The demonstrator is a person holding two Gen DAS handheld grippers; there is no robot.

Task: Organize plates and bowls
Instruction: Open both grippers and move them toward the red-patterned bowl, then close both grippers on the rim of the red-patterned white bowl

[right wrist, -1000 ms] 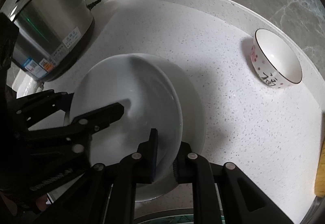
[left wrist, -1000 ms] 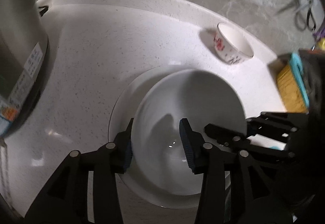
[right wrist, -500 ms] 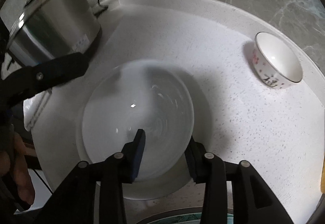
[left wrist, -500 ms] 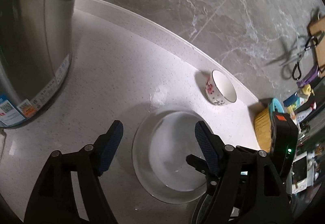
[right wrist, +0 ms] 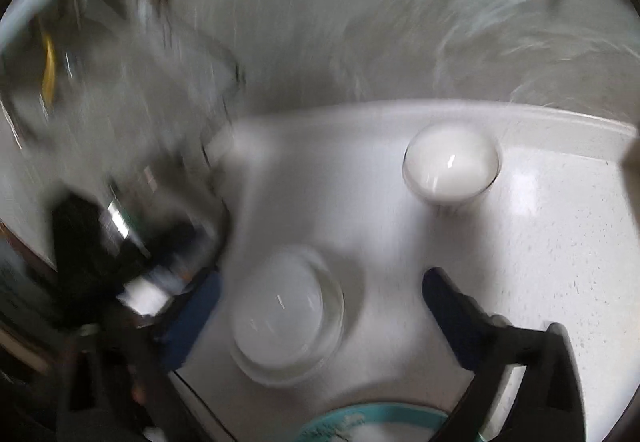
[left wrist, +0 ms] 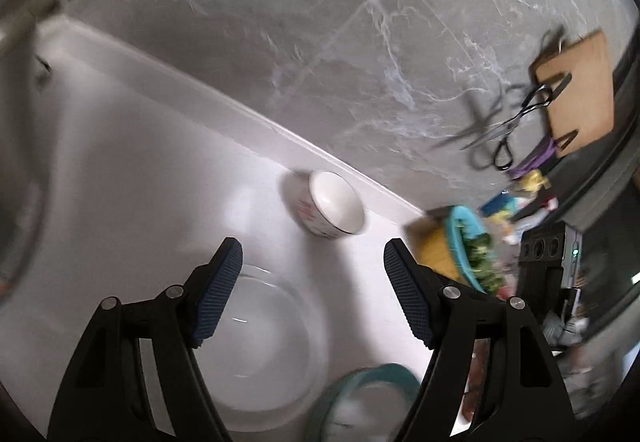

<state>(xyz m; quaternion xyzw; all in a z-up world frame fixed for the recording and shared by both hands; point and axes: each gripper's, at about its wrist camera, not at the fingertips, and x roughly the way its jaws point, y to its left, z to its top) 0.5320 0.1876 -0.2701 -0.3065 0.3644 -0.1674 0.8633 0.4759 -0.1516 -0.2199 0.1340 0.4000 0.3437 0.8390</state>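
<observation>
**Both grippers empty above the stacked white bowl and plate**

In the left wrist view, the left gripper (left wrist: 312,266) has its jaws well apart, and nothing is between the blue pads (left wrist: 218,294). They touch nothing. Under the left finger, in the lower middle of the frame, the white bowl (left wrist: 264,354) sits inside the white plate (left wrist: 320,358) on the white countertop (left wrist: 132,161). Both are blurred, so the edge between them is not sharp. In the middle of the frame, near the back edge of the countertop, the small patterned bowl (left wrist: 334,203) lies tilted, with its opening turned to the right. At the bottom edge a teal-rimmed plate (left wrist: 368,398) is partly visible. At the right there is a teal basket (left wrist: 466,242) with something green in it, and scissors (left wrist: 508,125) and a wooden board (left wrist: 576,89) hang on the marble wall.

The right wrist view is strongly blurred. The jaws of the right gripper (right wrist: 320,294) are opening and already stand very wide, and no thing is pressed between them. The white bowl (right wrist: 284,318) on its plate appears in the lower middle of this frame, between the two fingers but below them, not touched. The small patterned bowl (right wrist: 452,165) is at the upper right, well apart from the stack. The teal-rimmed plate (right wrist: 376,422) shows at the bottom edge.
</observation>
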